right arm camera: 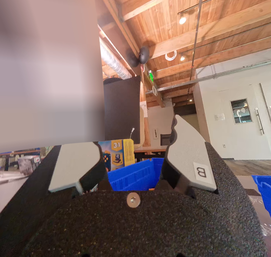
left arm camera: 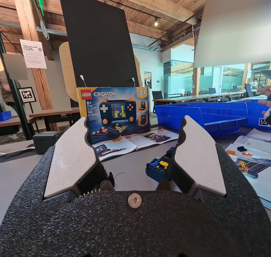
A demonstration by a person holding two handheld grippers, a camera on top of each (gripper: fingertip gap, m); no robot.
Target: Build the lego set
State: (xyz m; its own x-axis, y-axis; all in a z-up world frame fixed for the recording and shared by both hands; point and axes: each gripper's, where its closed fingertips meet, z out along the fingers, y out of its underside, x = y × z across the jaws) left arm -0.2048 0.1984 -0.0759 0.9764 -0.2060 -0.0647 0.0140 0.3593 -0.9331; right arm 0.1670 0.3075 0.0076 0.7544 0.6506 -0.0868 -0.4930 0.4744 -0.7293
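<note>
Bricks in a half-built dark blue block (left arm camera: 157, 169), with yellow and blue plates on top, lay on the grey table (left arm camera: 129, 169) just inside the right finger of my left tongs (left arm camera: 134, 127). Those tongs stood spread wide and pinched nothing; the block touched neither pad as far as I could see. Beyond the fingertips a toy box (left arm camera: 114, 112) stood upright, with open instruction booklets (left arm camera: 132, 143) lying at its foot. A blue bin (left arm camera: 205, 118) sat to the right, and on another open booklet (left arm camera: 249, 166) lay a small black piece (left arm camera: 241, 148) and two orange pieces (left arm camera: 239, 153).

My right tongs (right arm camera: 134, 144) pointed upward toward the ceiling, also spread, with nothing between the pads. Low between its fingers I saw the blue bin (right arm camera: 132, 178) and the edge of the toy box (right arm camera: 121, 153) behind it.

I judged no grasp was under way: both tongs hung bare, the left nearest the block.
</note>
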